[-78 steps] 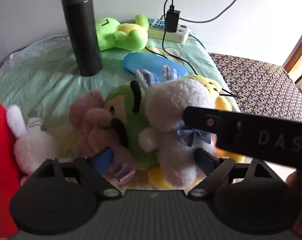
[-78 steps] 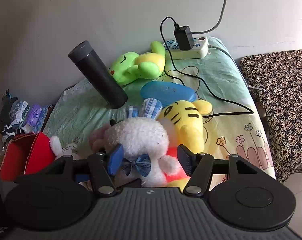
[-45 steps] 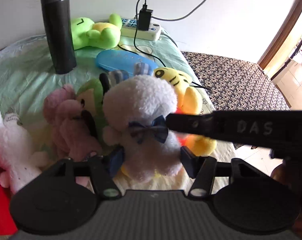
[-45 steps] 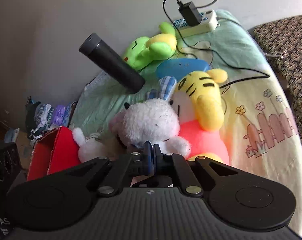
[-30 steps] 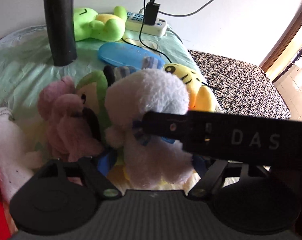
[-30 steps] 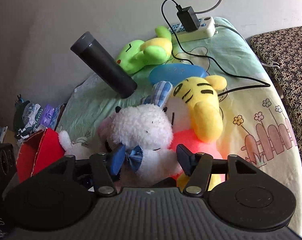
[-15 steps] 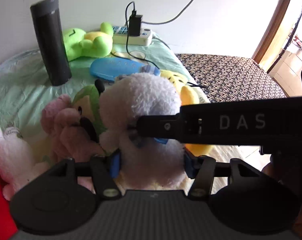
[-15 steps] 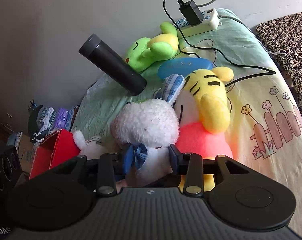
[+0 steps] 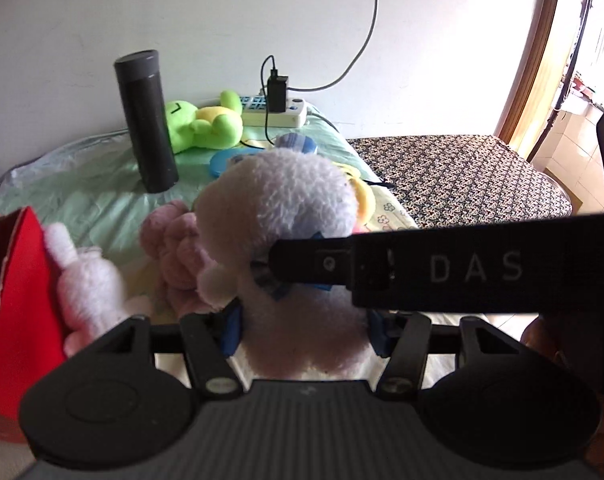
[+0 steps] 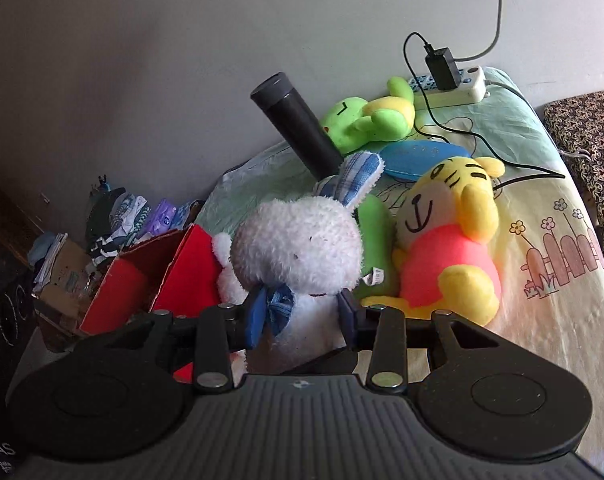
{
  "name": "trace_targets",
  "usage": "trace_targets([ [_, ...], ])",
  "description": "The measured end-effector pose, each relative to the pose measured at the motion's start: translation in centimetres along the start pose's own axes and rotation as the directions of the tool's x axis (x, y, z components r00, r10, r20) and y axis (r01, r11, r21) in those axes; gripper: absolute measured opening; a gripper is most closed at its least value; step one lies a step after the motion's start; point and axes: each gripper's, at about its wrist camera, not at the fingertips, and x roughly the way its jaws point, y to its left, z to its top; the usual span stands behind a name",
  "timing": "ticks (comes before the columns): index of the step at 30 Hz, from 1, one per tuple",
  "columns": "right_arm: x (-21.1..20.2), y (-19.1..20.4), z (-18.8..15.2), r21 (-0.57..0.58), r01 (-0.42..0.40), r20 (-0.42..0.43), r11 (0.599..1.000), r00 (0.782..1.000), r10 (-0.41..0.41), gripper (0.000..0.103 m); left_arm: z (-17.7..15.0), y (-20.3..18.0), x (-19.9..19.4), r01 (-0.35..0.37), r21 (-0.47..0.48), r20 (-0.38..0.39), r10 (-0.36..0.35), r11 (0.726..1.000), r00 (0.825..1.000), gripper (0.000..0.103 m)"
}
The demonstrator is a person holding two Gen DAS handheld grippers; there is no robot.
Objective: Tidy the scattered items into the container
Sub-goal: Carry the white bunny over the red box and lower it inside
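Observation:
A white plush rabbit (image 9: 277, 216) with a blue bow and checked ears is held up off the bed; it also shows in the right wrist view (image 10: 297, 248). My left gripper (image 9: 304, 330) is shut on its body. My right gripper (image 10: 299, 314) is shut on its neck by the bow, and its arm crosses the left wrist view. A red cardboard box (image 10: 141, 276) stands open at the left, also in the left wrist view (image 9: 17, 288). A small white bunny (image 9: 87, 280) leans on the box. A pink plush (image 9: 173, 248), a green plush (image 10: 376, 232) and a yellow tiger plush (image 10: 450, 248) lie on the bed.
A black flask (image 9: 145, 120) stands at the back. A lime frog plush (image 9: 201, 124), a blue case (image 10: 422, 156), and a power strip (image 10: 458, 84) with charger and cables lie behind. A patterned mattress (image 9: 458, 176) is at the right. Clothes and boxes (image 10: 113, 220) pile up left of the bed.
Both grippers have lifted the white rabbit up and toward the red box at the left. The right gripper has closed tighter on the rabbit's neck. The other plush toys have stayed put.

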Motion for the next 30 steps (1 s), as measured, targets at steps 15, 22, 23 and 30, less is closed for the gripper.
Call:
trace_targets([
  [15, 3.3, 8.9, -2.1, -0.077, -0.057, 0.025, 0.995, 0.998, 0.059, 0.042, -2.4, 8.5, -6.8, -0.042, 0.025, 0.063, 0.041, 0.999, 0.997, 0.059],
  [22, 6.1, 15.2, -2.9, -0.053, -0.019, 0.074, 0.998, 0.997, 0.023, 0.042, -3.0, 15.4, -10.1, -0.004, 0.046, 0.091, -0.001, 0.999, 0.996, 0.059],
  [23, 6.5, 16.1, -3.0, -0.053, -0.014, 0.080, 0.999, 0.997, 0.018, 0.042, -3.2, 16.2, -10.6, -0.001, 0.052, 0.096, -0.004, 0.999, 0.995, 0.059],
  [30, 9.4, 20.9, -4.1, -0.051, 0.011, 0.108, 0.999, 0.994, -0.005, 0.042, -4.3, 21.5, -12.6, 0.012, 0.067, 0.103, -0.019, 0.998, 0.994, 0.059],
])
